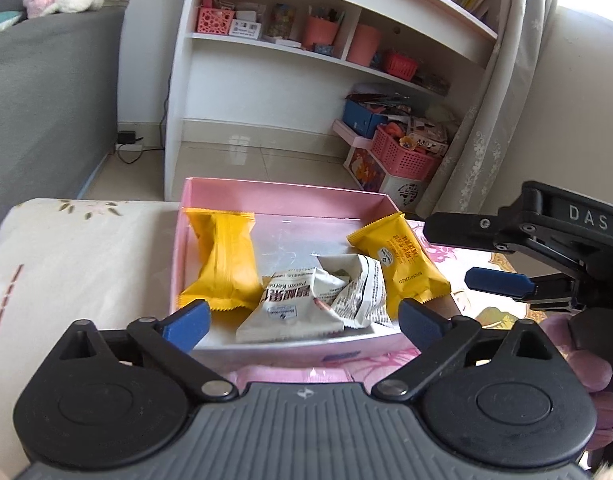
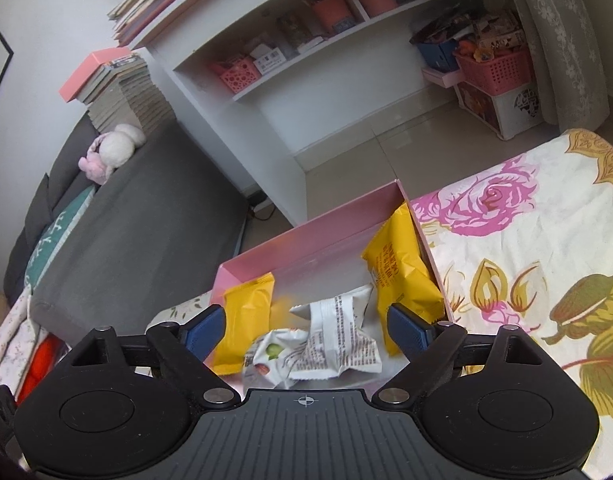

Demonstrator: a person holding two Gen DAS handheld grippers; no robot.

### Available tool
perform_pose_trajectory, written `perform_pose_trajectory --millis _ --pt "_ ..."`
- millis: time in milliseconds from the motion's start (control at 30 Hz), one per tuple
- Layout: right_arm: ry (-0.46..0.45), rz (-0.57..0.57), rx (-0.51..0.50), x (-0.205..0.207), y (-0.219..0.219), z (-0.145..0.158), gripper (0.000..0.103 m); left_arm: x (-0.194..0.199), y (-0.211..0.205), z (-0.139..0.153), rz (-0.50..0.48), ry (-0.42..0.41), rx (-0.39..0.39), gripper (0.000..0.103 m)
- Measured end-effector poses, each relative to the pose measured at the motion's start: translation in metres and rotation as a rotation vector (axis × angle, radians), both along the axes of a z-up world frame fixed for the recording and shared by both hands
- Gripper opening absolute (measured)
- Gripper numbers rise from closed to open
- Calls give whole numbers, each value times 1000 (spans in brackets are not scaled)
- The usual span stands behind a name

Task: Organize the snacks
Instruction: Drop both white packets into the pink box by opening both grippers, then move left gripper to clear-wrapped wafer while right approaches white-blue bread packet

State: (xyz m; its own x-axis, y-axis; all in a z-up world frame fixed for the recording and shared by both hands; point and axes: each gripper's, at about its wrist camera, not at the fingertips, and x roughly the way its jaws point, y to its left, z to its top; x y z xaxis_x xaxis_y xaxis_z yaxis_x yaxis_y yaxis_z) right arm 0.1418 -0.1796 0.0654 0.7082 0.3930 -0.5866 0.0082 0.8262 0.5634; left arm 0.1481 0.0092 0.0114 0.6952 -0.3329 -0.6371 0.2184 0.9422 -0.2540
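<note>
An open pink box (image 1: 282, 196) (image 2: 306, 236) sits on a floral cloth. Inside it lie two yellow snack packets, one at the left (image 1: 222, 264) (image 2: 246, 320) and one leaning at the right wall (image 1: 406, 264) (image 2: 402, 276). Two crumpled white packets (image 1: 290, 308) (image 2: 338, 332) rest between them at the front. My left gripper (image 1: 304, 318) hovers over the box's near edge, open, nothing pressed by its blue pads. My right gripper (image 2: 306, 326) is open too, above the white packets; in the left wrist view the right gripper (image 1: 466, 256) shows beside the box's right wall.
The floral cloth (image 2: 526, 260) spreads to the right of the box. Behind stand a white shelf unit (image 1: 266, 92) with pink baskets, a grey sofa (image 1: 46, 100) at the left, and a curtain (image 1: 498, 120). A hand (image 1: 578, 360) holds the right gripper.
</note>
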Motion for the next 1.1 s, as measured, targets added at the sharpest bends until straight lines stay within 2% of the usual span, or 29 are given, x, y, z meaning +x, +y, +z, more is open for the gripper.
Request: perform_pose_trajectory --millis 133,333,500,667,967,1100 --pt "11 10 -27 -15 5 10 96 -12 7 6 22 25 -6 103" --pt "-2 46 -83 -43 16 20 99 -31 19 10 33 44 37 103" --pt "-36 101 -176 -68 24 14 99 -51 39 0 54 34 47 103" --pt "-44 114 -236 -82 19 11 99 -61 49 -2 53 55 99 103" --pt "-26 149 -358 -100 -2 -10 99 -83 66 -25 38 239 117 102" --pt "31 143 -372 -105 -15 -24 99 -92 70 -31 13 310 48 101"
